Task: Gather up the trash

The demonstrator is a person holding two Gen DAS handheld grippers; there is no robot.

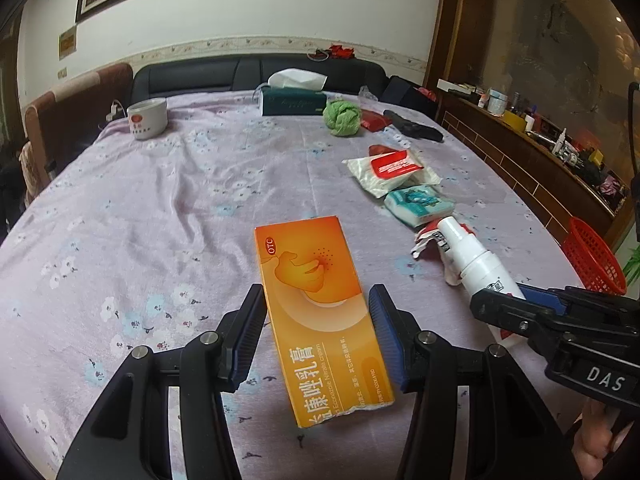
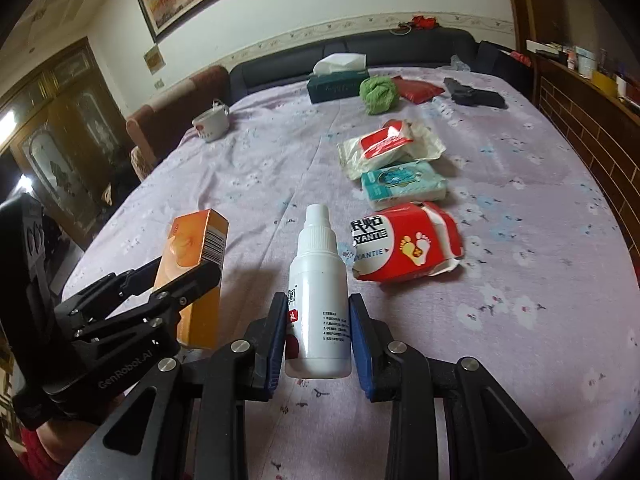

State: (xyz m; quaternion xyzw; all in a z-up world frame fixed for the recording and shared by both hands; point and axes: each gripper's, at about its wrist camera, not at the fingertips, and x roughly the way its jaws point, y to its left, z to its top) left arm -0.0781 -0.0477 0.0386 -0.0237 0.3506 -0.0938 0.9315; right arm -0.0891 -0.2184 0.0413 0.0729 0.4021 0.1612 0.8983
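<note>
- Already both grippers carry trash above the table [image 1: 160, 184].
- left gripper [image 1: 316, 332]: fingers pinch the orange box [image 1: 320, 312], long axis running forward.
- right gripper [image 2: 318, 332]: fingers clamp the white spray bottle [image 2: 320, 288], nozzle forward.
- red basket [image 1: 592, 256] lies right, nearer the right gripper.

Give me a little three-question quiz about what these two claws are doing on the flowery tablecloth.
1. True or false: the left claw grips a flat orange cardboard medicine box.
2. What does the right claw hold?
A. a green crumpled cloth
B. a white plastic spray bottle
C. a dark green tissue box
3. Fill in: the torn pack with yellow footprints is mainly ____ in colour.

Key:
1. True. In the right wrist view the box sits lifted between its fingers.
2. B, the white plastic spray bottle.
3. Red. It lies on the tablecloth, just right of the bottle.
</note>
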